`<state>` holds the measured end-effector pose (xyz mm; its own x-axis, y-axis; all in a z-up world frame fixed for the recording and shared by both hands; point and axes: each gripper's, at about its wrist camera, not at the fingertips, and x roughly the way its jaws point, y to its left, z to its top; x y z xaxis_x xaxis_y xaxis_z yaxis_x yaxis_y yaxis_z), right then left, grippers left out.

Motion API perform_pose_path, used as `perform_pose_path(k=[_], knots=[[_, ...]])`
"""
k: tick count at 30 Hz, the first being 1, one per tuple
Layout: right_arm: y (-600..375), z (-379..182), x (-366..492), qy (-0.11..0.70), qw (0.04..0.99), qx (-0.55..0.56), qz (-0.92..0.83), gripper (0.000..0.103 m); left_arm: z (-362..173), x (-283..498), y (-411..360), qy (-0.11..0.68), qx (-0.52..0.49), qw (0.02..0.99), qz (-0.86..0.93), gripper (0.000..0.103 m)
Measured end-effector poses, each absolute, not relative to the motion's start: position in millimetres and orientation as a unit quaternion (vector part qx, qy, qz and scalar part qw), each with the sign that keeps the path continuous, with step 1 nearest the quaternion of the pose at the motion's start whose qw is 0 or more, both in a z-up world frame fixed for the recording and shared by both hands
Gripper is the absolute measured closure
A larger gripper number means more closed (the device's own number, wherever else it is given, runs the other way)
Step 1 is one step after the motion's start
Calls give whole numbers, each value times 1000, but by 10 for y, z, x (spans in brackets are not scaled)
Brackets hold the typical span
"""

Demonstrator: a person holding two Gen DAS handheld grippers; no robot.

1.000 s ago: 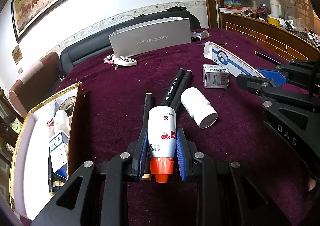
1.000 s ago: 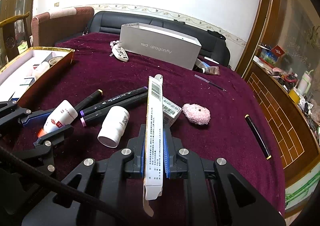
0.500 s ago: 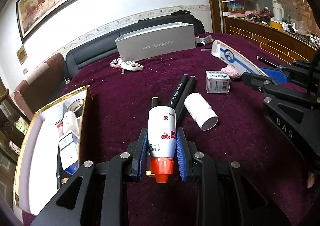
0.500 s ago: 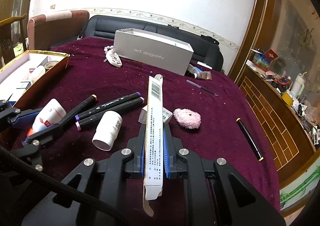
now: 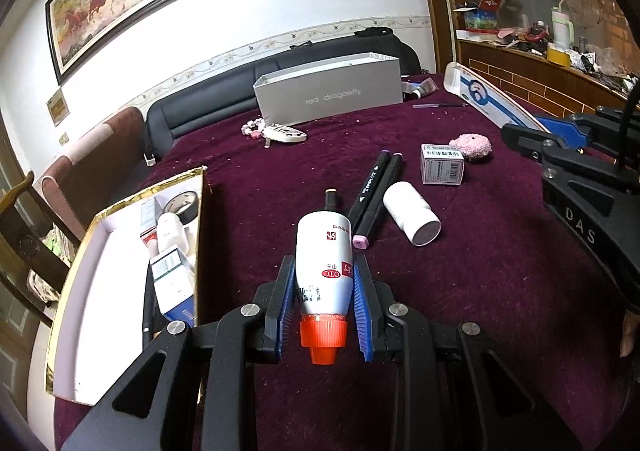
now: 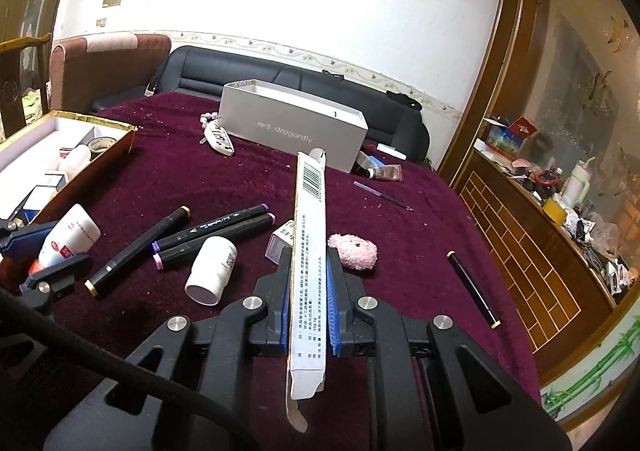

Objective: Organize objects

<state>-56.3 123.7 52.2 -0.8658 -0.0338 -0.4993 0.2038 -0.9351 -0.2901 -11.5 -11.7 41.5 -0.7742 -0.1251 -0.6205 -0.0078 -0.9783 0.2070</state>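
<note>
My left gripper (image 5: 323, 275) is shut on a white bottle with an orange cap (image 5: 324, 267), held above the maroon cloth; the same bottle (image 6: 68, 239) appears at the left of the right wrist view. A long flat white carton (image 6: 310, 251) stands edge-up between the blue pads of my right gripper (image 6: 308, 259), which is shut on it; its blue-printed face (image 5: 486, 97) shows at the right of the left wrist view. A gold-edged open box (image 5: 80, 283) with several items inside lies at the left, also visible as the box (image 6: 100, 131).
On the cloth lie black markers (image 5: 374, 191), a white jar (image 5: 412, 213), a small grey carton (image 5: 442, 169), a pink fluffy ball (image 5: 470, 145), a black pen (image 6: 474, 289) and a key fob (image 5: 286, 135). A grey "red dragonfly" box (image 5: 328, 91) stands at the back.
Both grippers have risen and pulled back with their loads, so the table items look smaller and lower. The gold-edged box shows more fully. Neither grip has changed.
</note>
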Motion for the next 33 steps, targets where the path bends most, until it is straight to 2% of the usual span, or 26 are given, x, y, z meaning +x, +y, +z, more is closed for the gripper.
perform_pose_path(k=[27,33], knots=[[951,751,-114,181,86,222,-954,91,602,316,-509,-64,303,53,-949,80],[919,751,-201,118,161,278,-940,91,691,439,-945,-20,293,79,-953,80]])
